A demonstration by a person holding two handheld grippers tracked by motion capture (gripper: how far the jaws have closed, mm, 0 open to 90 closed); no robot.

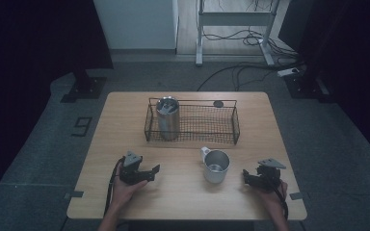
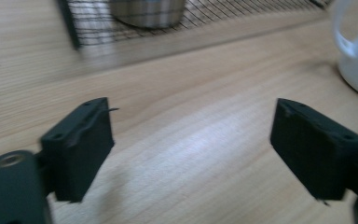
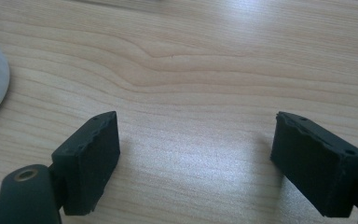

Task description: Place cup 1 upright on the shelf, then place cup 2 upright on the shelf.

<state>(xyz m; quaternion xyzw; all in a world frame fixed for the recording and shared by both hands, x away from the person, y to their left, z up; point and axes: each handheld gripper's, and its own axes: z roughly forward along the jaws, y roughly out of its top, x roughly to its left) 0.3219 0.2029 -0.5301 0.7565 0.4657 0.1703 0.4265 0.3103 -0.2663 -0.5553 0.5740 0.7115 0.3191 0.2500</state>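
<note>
The left hand-held gripper (image 1: 152, 172) rests low on the worktop (image 1: 183, 192), jaws apart with only bare wood between them. The right hand-held gripper (image 1: 246, 176) is likewise apart and empty. The mug (image 1: 216, 166) stands upright between the two, near each but touching neither, its handle towards the basket (image 1: 192, 122). A steel cup (image 1: 167, 118) stands in the basket's left end.

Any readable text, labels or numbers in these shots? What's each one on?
"9": dark floor mark left of the table; it looks like that digit, but it is too small to be sure.
No lettering can be seen on the mug, the steel cup or the wire basket.
</note>
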